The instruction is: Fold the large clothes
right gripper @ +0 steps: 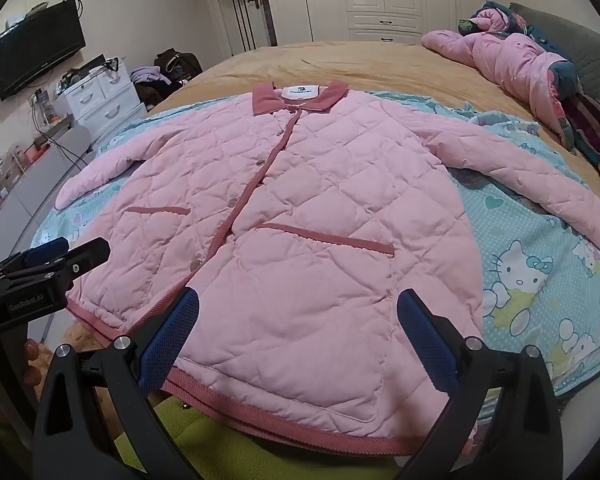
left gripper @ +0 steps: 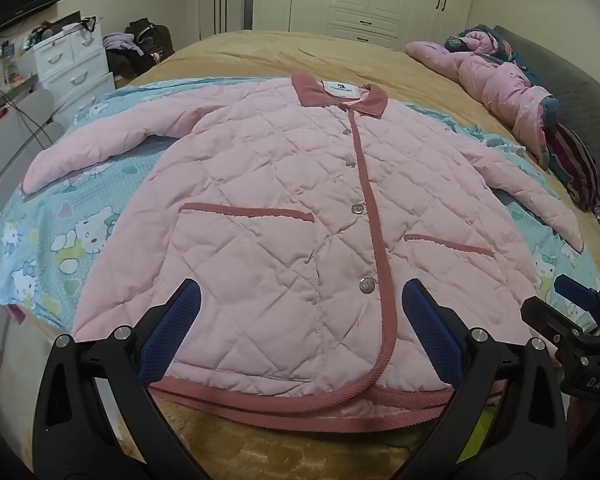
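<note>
- Pink quilted jacket (left gripper: 284, 200): lay flat and front-up on the cartoon-print sheet (left gripper: 72, 224), collar (left gripper: 340, 96) at the far end, hem nearest. Both sleeves were spread out to left and right. Darker pink trim edged the collar, placket, hem and two patch pockets; the front was fastened with metal snaps (left gripper: 367, 285) (four showed).
- Sheet: spread over a tan bed cover (right gripper: 340, 64).
- White drawer unit (right gripper: 100, 100): stood far left beside the bed, drawers closed, contents not visible.
- Left gripper (left gripper: 300, 332): jaws wide apart, empty, above the hem.
- Right gripper (right gripper: 298, 334): likewise wide apart and empty, over the hem.
</note>
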The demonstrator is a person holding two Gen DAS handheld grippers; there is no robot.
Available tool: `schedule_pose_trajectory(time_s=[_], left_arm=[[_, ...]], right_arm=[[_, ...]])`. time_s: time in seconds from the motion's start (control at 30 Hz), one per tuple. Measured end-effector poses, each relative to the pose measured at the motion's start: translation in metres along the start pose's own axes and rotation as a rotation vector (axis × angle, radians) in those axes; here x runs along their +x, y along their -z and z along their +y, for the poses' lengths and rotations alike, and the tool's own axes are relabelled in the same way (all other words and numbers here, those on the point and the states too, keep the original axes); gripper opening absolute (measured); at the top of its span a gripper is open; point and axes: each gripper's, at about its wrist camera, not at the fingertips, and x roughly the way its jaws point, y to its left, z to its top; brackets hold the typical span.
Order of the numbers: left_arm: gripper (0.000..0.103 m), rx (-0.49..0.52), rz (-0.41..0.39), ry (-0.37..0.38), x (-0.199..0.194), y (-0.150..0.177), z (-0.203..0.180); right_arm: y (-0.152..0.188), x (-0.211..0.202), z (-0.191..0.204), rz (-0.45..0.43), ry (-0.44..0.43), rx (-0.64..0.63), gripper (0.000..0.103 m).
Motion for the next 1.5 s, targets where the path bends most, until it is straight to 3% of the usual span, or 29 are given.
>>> schedule_pose_trajectory(time_s=[1.5], left_arm=[[0.094, -0.002, -0.008, 0.009, -0.0057, -0.0055, 0.0031]], right_arm=[[0.0006, 0.0001, 0.0003, -0.003, -0.002, 0.001, 0.099]])
